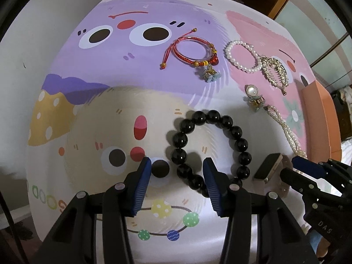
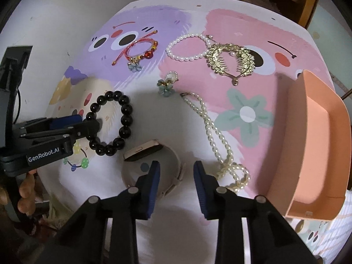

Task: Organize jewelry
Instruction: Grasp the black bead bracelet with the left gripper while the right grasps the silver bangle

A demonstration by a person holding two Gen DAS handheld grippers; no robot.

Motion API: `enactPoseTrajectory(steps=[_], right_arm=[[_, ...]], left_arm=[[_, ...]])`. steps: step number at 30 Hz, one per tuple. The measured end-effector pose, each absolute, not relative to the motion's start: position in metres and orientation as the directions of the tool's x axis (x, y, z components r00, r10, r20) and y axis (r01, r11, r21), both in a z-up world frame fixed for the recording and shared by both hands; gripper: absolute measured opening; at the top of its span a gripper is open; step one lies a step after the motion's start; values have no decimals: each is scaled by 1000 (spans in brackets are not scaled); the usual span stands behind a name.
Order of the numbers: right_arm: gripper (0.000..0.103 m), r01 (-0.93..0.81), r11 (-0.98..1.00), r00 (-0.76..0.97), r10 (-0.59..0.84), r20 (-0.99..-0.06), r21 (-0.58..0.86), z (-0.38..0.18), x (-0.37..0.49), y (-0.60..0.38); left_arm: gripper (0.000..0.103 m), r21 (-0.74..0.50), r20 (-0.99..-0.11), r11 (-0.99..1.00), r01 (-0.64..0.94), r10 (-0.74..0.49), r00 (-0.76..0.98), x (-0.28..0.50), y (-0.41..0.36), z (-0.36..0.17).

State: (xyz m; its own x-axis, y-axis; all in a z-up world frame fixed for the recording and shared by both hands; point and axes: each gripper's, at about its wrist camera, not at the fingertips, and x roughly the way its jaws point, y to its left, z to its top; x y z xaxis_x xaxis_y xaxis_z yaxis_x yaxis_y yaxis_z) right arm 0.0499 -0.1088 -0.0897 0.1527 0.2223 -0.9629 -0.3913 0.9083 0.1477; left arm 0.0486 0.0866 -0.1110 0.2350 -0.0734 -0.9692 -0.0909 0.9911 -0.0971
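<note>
A black bead bracelet (image 1: 220, 118) (image 2: 125, 118) lies flat on the cartoon-printed table cover (image 2: 242, 26). My left gripper (image 1: 177, 161) (image 2: 85, 121) points down over it with its jaws astride the bracelet's left side; the pads do not press the beads. A watch (image 2: 143, 150) (image 1: 267, 167) with a beige strap sits to the right of the bracelet. My right gripper (image 2: 177, 165) (image 1: 290, 168) hangs over the strap's right side, which lies between its jaws with a gap on both sides. An empty orange box (image 2: 319, 132) (image 1: 319, 121) stands at the right edge.
A long pearl necklace (image 2: 211, 129) runs between the watch and the box. Farther back lie a pearl bracelet (image 2: 182, 59), a gold hair comb (image 2: 228, 59), a red string bracelet (image 2: 140, 52) and a small flower clip (image 2: 167, 85). A person's fingers (image 2: 24, 189) show at the left.
</note>
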Motion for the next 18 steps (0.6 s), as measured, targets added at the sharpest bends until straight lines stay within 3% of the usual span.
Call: enactPoseTrajectory(steps=[4,5,8,18], right_arm=[[21,-402,905,135,206,-969,137,-97,52,-105],[19,-402,906,131,202,-971,134,-99,54,-104],[16,-410,904,143,196,-970,123,-99,54,-103],[8,-403,907,181,208,-961,121,-94,51,-110]], left_arm=[[47,-50,-972,996,-72,-32,232,53,81,-112],[43,-36,-973,997,-67,-19,231,54,79,-112],[18,-5,-971,998,-58,9,238,57,74,-111],[13,-30,-958,997,-72,-8,285,53,81,-102]])
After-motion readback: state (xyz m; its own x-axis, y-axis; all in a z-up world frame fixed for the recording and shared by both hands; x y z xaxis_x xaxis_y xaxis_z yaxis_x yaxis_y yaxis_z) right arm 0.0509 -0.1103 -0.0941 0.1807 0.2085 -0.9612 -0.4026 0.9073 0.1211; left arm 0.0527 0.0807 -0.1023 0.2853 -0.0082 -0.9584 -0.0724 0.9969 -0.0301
